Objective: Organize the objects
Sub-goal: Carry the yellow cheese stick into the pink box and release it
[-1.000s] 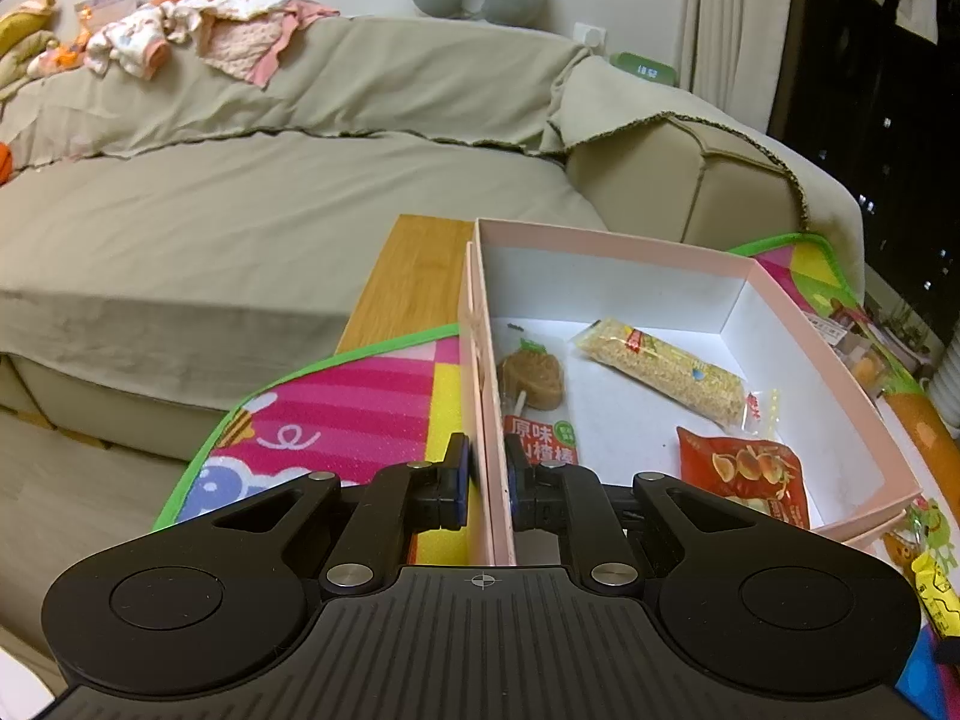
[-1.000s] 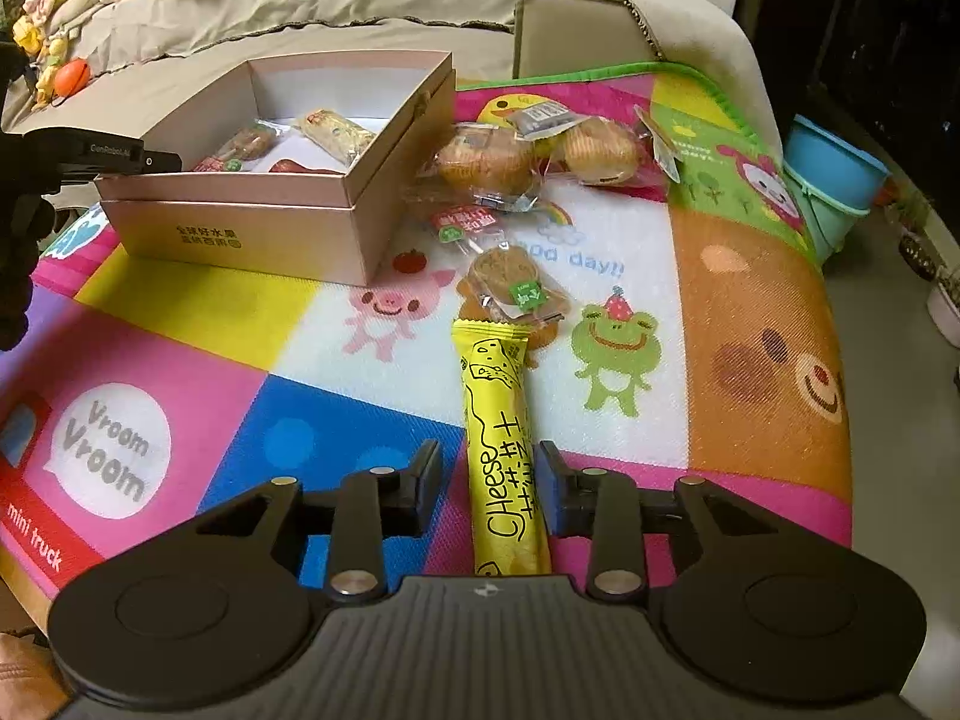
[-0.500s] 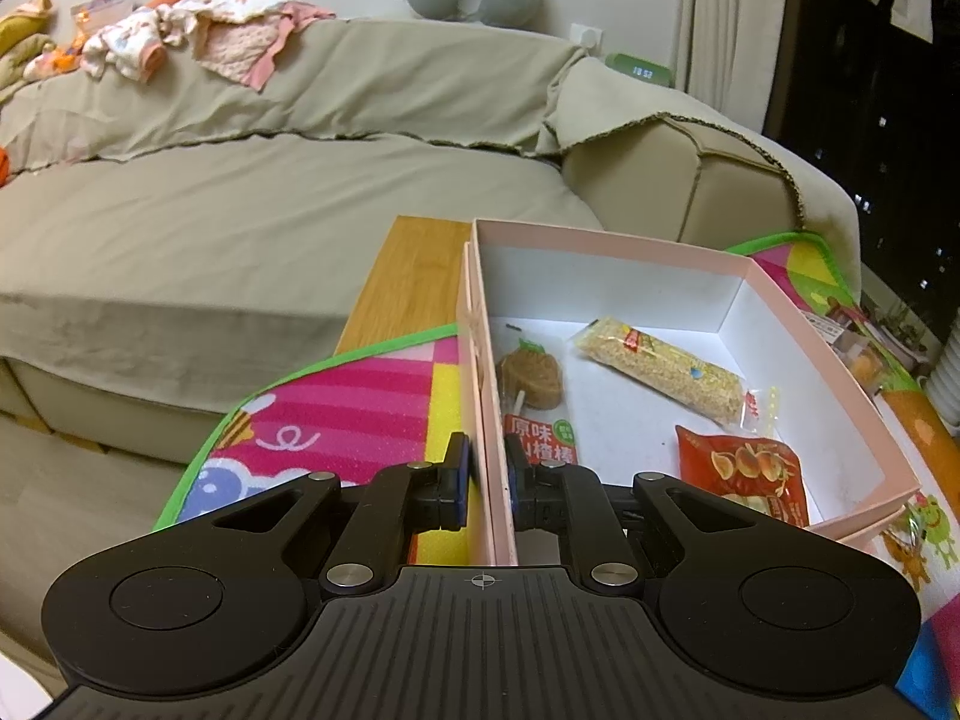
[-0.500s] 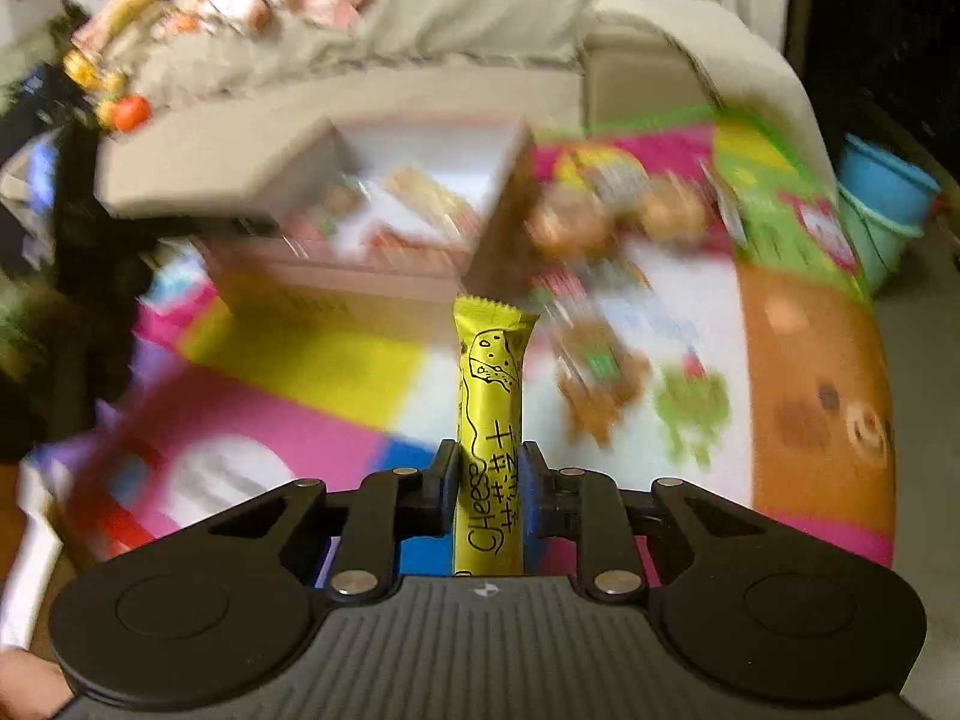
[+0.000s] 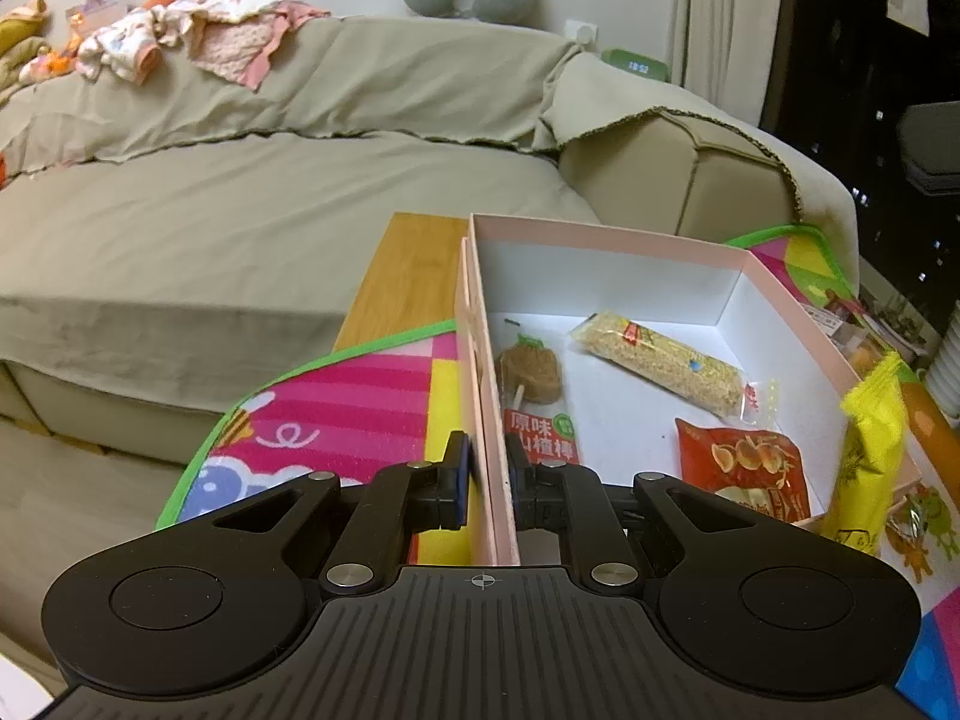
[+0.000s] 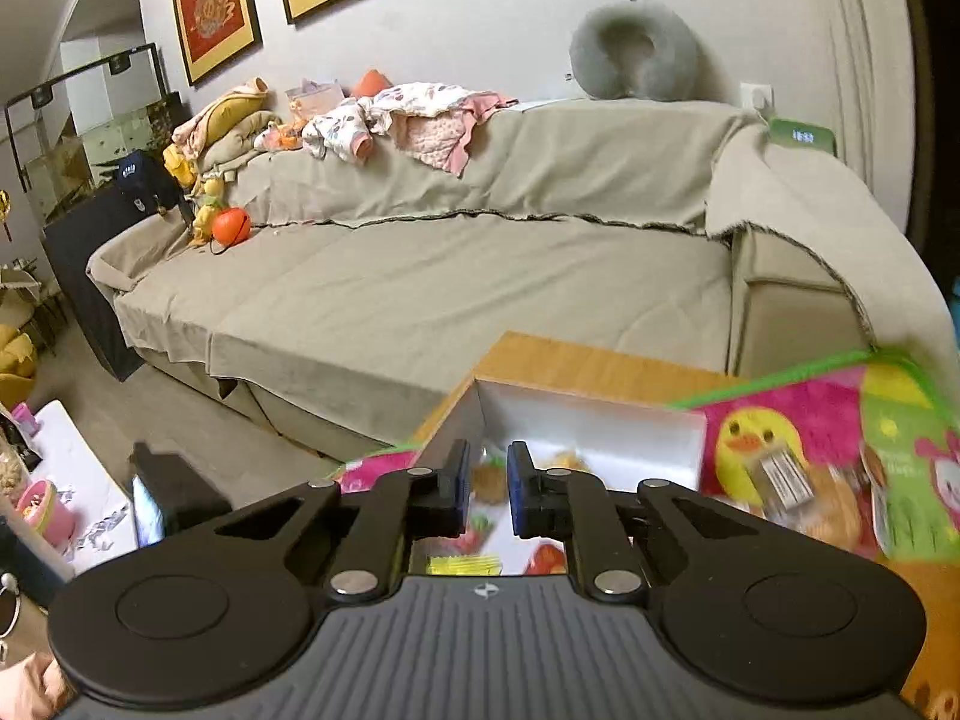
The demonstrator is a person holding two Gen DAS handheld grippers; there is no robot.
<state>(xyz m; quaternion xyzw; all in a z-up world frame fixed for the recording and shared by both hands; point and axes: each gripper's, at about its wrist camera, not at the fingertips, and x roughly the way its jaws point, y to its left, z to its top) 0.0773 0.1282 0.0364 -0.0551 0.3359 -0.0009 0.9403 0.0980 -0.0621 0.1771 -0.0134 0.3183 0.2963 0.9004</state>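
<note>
My left gripper (image 5: 486, 480) is shut on the left wall of the open pink box (image 5: 600, 234). A hawthorn snack (image 5: 534, 396), a grain bar (image 5: 660, 366) and a red packet (image 5: 744, 468) lie inside. The yellow cheese stick (image 5: 873, 450) stands on end in front of the box's right wall, with no gripper on it in that view. My right gripper (image 6: 486, 486) hovers over the box (image 6: 588, 414), jaws shut to a narrow gap that shows only the box floor. A yellow strip (image 6: 465, 564) shows just behind the pads; I cannot tell whether it touches them.
The box sits on a colourful play mat (image 5: 336, 408) over a wooden table (image 5: 408, 264). Blurred wrapped snacks (image 6: 798, 486) lie on the mat right of the box. A beige sofa (image 5: 240, 210) runs along the far side, with clothes and a neck pillow on its back.
My right gripper shut on the cheese stick, then rose and swung over the box. The stick no longer juts out between its pads and now appears by the box's right wall. The left gripper stayed put.
</note>
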